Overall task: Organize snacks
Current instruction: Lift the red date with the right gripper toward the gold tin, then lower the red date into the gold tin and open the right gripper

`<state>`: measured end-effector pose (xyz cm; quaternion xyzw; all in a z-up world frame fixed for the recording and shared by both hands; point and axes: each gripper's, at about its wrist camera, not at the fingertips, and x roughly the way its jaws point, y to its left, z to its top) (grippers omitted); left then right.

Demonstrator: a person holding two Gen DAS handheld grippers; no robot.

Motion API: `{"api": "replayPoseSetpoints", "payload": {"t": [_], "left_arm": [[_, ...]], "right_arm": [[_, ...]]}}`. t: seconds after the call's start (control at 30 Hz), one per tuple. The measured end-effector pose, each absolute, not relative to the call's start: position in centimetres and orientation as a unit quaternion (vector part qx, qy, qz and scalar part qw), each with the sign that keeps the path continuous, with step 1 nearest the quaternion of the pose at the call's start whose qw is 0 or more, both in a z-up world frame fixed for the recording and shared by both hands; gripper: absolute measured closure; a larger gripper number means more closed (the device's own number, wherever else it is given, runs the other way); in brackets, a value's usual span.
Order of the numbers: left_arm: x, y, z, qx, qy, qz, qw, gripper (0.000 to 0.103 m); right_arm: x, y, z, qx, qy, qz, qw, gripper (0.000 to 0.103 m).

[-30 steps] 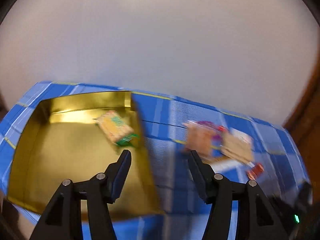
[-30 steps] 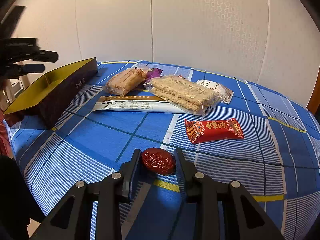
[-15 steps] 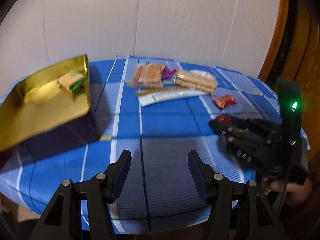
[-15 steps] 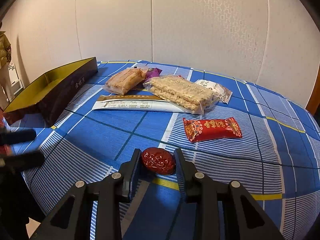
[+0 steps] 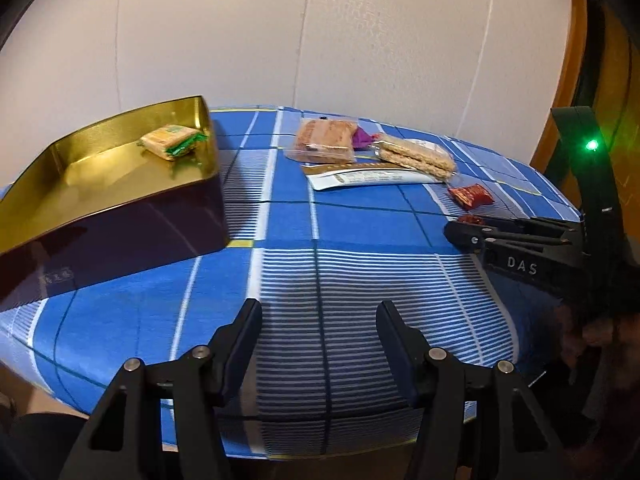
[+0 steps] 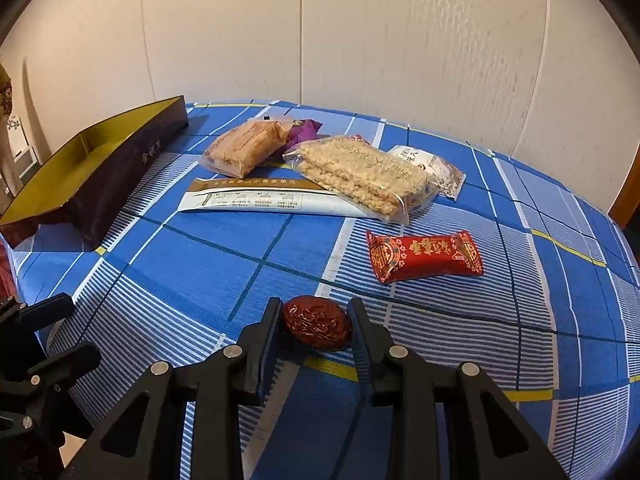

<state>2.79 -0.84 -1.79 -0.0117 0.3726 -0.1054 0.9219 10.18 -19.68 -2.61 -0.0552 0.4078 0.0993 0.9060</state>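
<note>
Near the front edge of the table point(image 6: 192, 264), a wrinkled red date point(image 6: 317, 328) lies crosswise between the right gripper point(image 6: 314, 330) fingers, which pinch it. Behind it sits a red wrapped candy point(image 6: 425, 255), then a rice-crisp pack point(image 6: 356, 176), a long white sachet point(image 6: 256, 200) and a wafer pack point(image 6: 244, 146) (all close together). The gold-lined box point(image 5: 120, 172) at the left holds one biscuit pack point(image 5: 170, 142). The left gripper point(image 5: 318, 330) hangs half open, empty, over the blue checked cloth point(image 5: 352, 236); pale wall panels point(image 6: 400, 40) behind.
</note>
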Motion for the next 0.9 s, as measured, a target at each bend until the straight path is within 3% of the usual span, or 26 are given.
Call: {"api": "replayPoseSetpoints", "payload": {"t": [0.4, 0.9], "left_arm": [[2.5, 0.4, -1.7, -0.034, 0.369, -0.090, 0.924, 0.043], [2.6, 1.5, -1.7, -0.055, 0.365, -0.088, 0.925, 0.039]], "right_arm": [[11.5, -17.1, -1.6, -0.069, 0.434, 0.117, 0.891, 0.070], [12.6, -5.8, 5.6, -0.079, 0.374, 0.293, 0.876, 0.070]]}}
